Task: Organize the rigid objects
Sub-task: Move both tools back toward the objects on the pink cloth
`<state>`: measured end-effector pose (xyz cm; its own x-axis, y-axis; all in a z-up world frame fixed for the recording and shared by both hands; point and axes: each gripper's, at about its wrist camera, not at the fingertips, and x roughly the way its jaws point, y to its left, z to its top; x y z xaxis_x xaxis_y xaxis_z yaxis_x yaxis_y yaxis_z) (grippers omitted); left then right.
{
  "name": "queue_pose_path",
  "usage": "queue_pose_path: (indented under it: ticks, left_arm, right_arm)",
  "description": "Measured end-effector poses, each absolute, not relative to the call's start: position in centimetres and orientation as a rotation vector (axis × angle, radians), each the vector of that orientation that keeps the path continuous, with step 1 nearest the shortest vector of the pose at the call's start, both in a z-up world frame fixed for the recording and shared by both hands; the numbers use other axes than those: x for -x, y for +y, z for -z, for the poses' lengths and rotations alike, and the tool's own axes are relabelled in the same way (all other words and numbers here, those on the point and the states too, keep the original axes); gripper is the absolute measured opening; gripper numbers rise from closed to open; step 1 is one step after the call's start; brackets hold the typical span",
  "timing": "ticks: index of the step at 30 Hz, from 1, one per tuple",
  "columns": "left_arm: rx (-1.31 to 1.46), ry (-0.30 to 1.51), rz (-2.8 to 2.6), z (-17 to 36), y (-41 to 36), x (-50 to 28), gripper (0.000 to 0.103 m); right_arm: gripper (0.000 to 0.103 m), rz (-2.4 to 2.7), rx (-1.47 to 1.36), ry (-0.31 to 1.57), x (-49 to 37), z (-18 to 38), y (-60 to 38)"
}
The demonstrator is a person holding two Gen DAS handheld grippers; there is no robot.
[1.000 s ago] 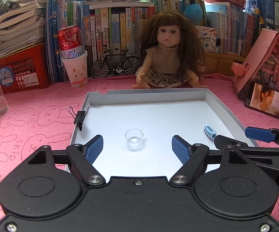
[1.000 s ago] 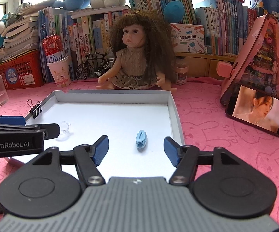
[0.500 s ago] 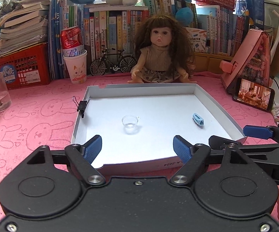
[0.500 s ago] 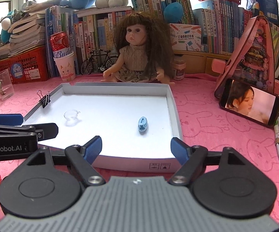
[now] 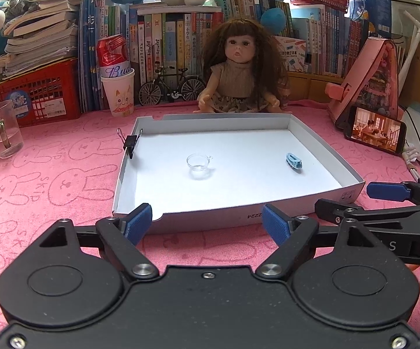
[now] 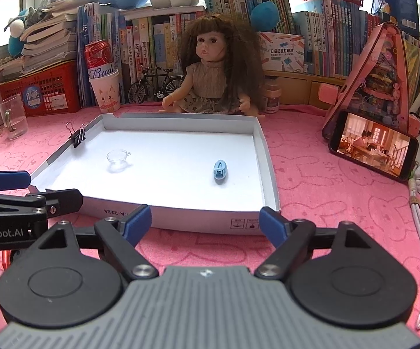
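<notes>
My left gripper (image 5: 207, 222) is spread wide with nothing between its blue pads, and it hangs just short of the near wall of a shallow white box (image 5: 210, 218). My right gripper (image 6: 205, 222) is spread too and its jaws are opening further, also empty, in front of the same wall; in the left view it shows off to the right (image 5: 384, 200), beside the box's near corner.

Ahead of both grippers, on the box floor, lie a small clear cup (image 5: 198, 163) to the left and a light blue clip (image 5: 293, 160) to the right, well apart and both untouched. A black binder clip (image 5: 130, 144) grips the left wall. Only the low near wall stands between my pads and those pieces.

Beyond the box sits a doll (image 5: 240, 69), with a toy bicycle (image 5: 172, 88) and a paper cup (image 5: 118, 91) carrying a red can to its left. A phone (image 6: 372, 145) leans far right on the pink cloth (image 5: 49, 186).
</notes>
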<state>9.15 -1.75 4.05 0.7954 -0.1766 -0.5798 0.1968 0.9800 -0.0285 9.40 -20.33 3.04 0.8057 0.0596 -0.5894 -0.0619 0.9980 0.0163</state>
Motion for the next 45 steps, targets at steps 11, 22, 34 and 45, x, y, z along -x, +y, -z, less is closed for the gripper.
queue_pose_path:
  ticks: [11,22,34,45]
  left_arm:
    - [-0.038,0.643,0.19,-2.9,-0.8,-7.6,0.082]
    - [-0.051,0.66,0.169,-2.2,0.6,-6.5,0.082]
    - [-0.053,0.645,0.177,-2.4,1.3,-5.1,0.082]
    - [-0.057,0.617,0.21,-2.3,2.3,-3.2,0.08]
  right_arm:
    - [0.089,-0.063,0.006,0.665,-7.9,-1.9,-20.5]
    - [0.09,-0.053,0.008,0.696,-6.8,-1.1,-20.8]
    - [0.09,-0.036,0.008,0.699,-5.7,-0.7,-21.6]
    - [0.09,-0.062,0.017,0.637,-3.9,-0.5,-23.2]
